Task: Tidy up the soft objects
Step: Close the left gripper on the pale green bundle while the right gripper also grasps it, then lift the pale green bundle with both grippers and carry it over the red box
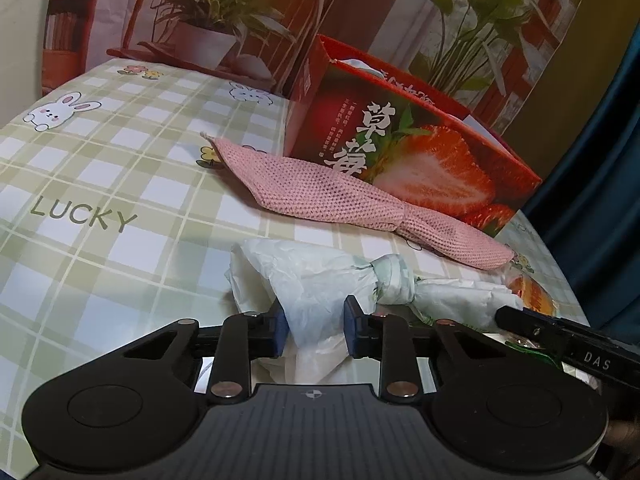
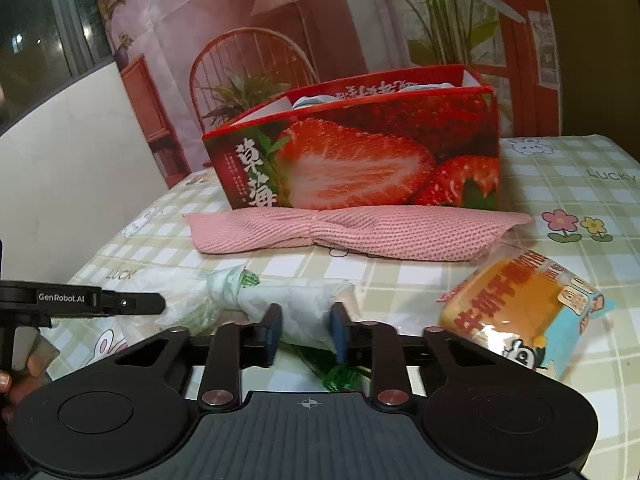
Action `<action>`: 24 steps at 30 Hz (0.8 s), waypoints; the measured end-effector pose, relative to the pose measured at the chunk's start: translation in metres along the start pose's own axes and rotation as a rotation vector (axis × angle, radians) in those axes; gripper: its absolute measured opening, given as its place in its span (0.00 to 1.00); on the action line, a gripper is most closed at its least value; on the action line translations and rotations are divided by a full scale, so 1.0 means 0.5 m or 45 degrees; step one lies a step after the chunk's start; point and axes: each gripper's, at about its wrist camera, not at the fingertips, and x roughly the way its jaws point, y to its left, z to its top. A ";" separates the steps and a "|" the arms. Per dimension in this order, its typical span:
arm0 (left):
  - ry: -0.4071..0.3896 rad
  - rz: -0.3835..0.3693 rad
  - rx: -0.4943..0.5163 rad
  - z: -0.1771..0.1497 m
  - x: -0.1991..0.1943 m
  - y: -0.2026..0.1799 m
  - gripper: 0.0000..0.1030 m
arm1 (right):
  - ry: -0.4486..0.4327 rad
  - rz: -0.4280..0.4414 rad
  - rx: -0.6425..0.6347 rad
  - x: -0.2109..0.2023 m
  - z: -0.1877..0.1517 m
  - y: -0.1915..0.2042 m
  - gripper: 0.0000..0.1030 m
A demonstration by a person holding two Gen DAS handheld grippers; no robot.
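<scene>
A crumpled white plastic bag [image 1: 320, 276], knotted in its middle, lies on the checked tablecloth. In the left wrist view my left gripper [image 1: 316, 330] is shut on the bag's wide left end, its blue pads pressing the plastic from both sides. In the right wrist view my right gripper [image 2: 306, 330] is shut on the other end of the white bag [image 2: 296, 300], right of the knot. A pink knitted cloth [image 1: 320, 196], also knotted, lies just behind the bag, against the strawberry box [image 1: 420, 152].
The open red strawberry box [image 2: 360, 160] stands behind the pink cloth [image 2: 360, 228] with something pale inside. A wrapped bread packet [image 2: 520, 312] lies to the right of my right gripper. The green checked tablecloth [image 1: 120, 160] stretches bare to the left. A printed backdrop rises behind.
</scene>
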 end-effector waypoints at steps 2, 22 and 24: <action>-0.004 -0.004 0.000 0.001 -0.001 0.000 0.27 | -0.010 0.000 0.001 -0.004 0.000 -0.003 0.13; -0.186 -0.063 0.182 0.065 -0.062 -0.054 0.24 | -0.178 -0.003 -0.065 -0.056 0.041 0.000 0.10; -0.223 -0.080 0.212 0.085 -0.072 -0.071 0.24 | -0.218 -0.008 -0.070 -0.071 0.058 -0.004 0.10</action>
